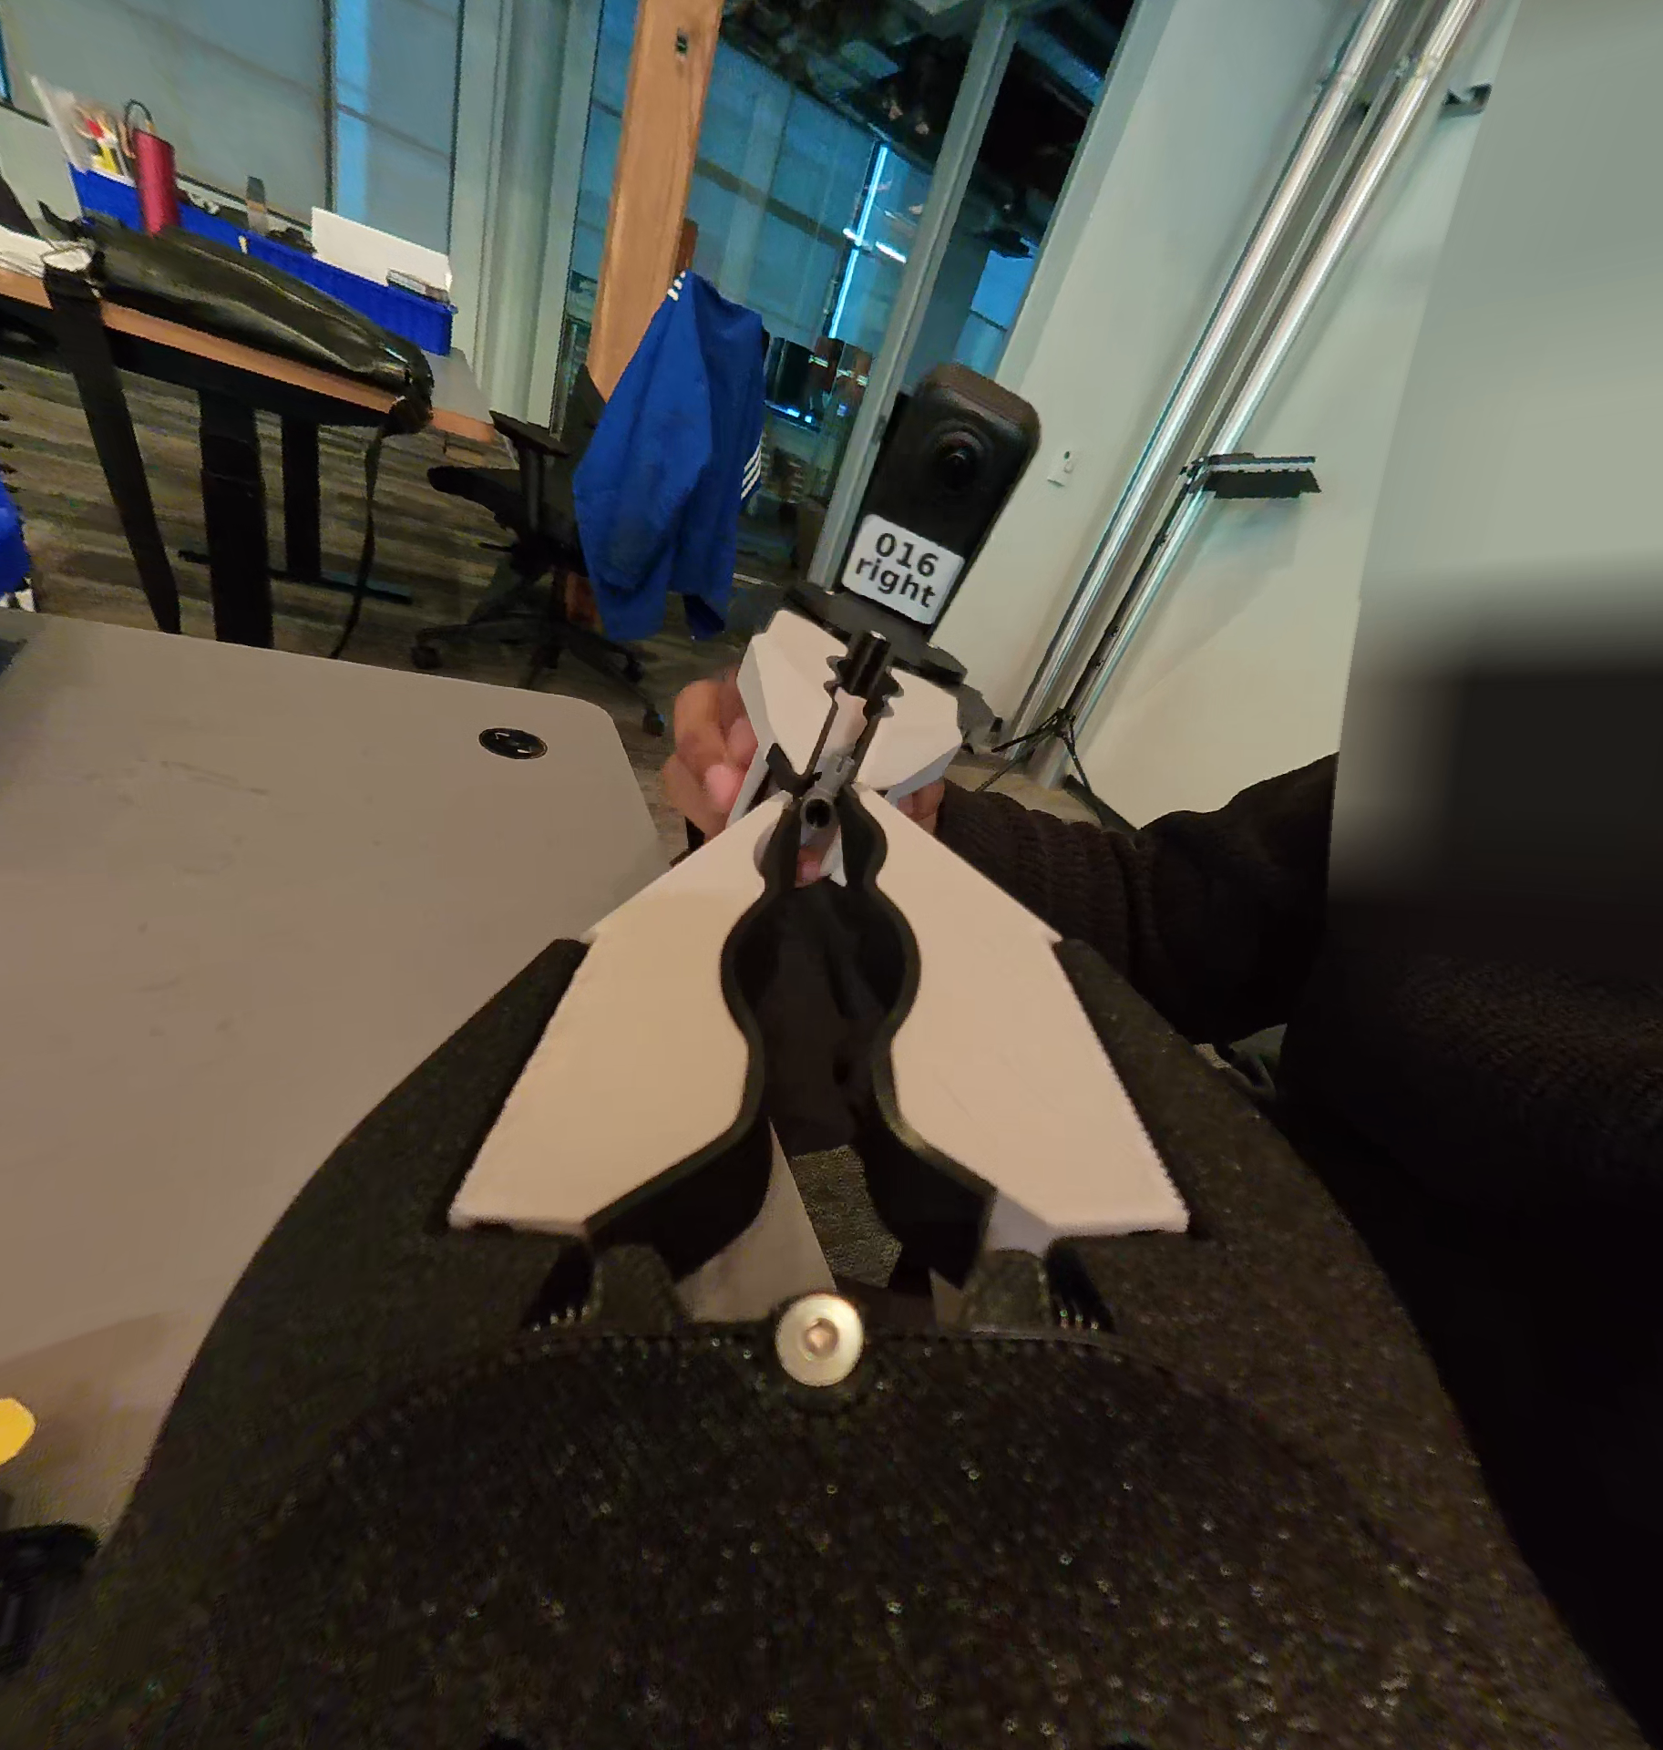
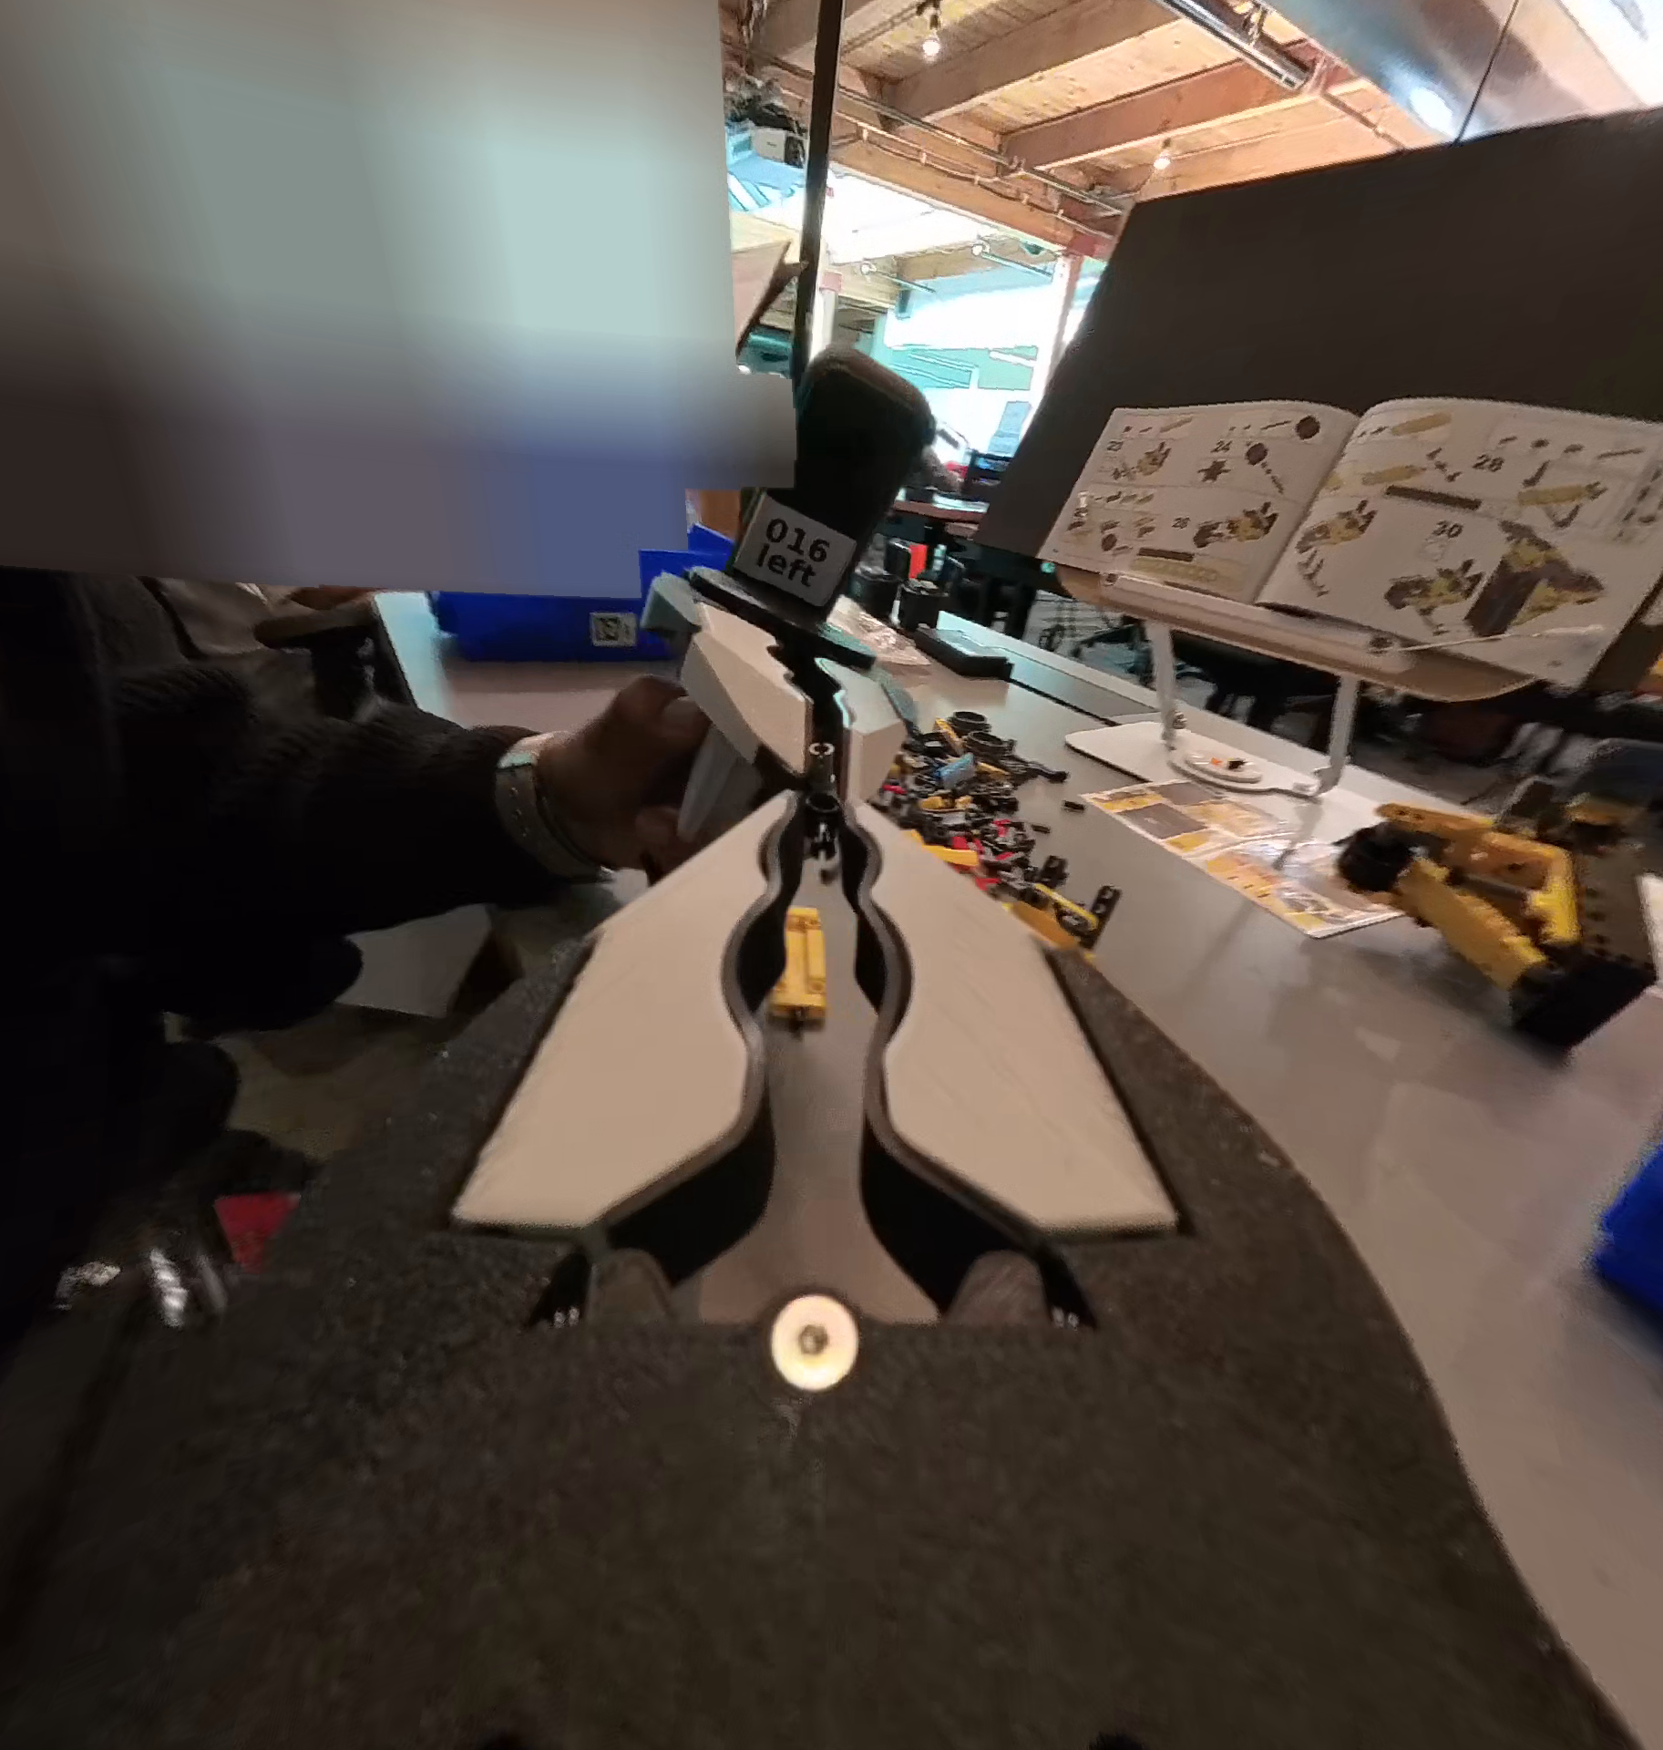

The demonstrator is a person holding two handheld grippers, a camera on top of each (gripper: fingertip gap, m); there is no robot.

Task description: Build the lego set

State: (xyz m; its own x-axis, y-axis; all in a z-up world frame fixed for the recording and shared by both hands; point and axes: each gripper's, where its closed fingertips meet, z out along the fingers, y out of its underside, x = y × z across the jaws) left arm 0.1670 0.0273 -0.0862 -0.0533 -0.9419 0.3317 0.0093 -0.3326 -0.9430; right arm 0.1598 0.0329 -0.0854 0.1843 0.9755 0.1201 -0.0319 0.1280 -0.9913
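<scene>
My two grippers meet tip to tip above the edge of the grey table (image 1: 240, 900). My left gripper (image 1: 820, 826) is shut on a small grey tubular pin (image 1: 818, 812). Facing it, my right gripper (image 1: 851, 748) pinches a thin black part (image 1: 846, 724) that touches the pin. In the right wrist view, my right gripper (image 2: 820, 822) is shut on this small black connector (image 2: 820, 807), and my left gripper (image 2: 820, 750) is just beyond it. A hand holds each gripper. A yellow beam (image 2: 799, 956) lies on the table below my right fingers.
A pile of loose black and yellow parts (image 2: 969, 805), paper leaflets (image 2: 1215, 843) and a yellow vehicle model (image 2: 1490, 890) lie on the table. An open booklet stands on a holder (image 2: 1376, 511). A blue bin (image 2: 1660, 1231) is at the right. A chair with a blue jacket (image 1: 666, 473) stands beyond the table. My left and right fingertips are right by each other.
</scene>
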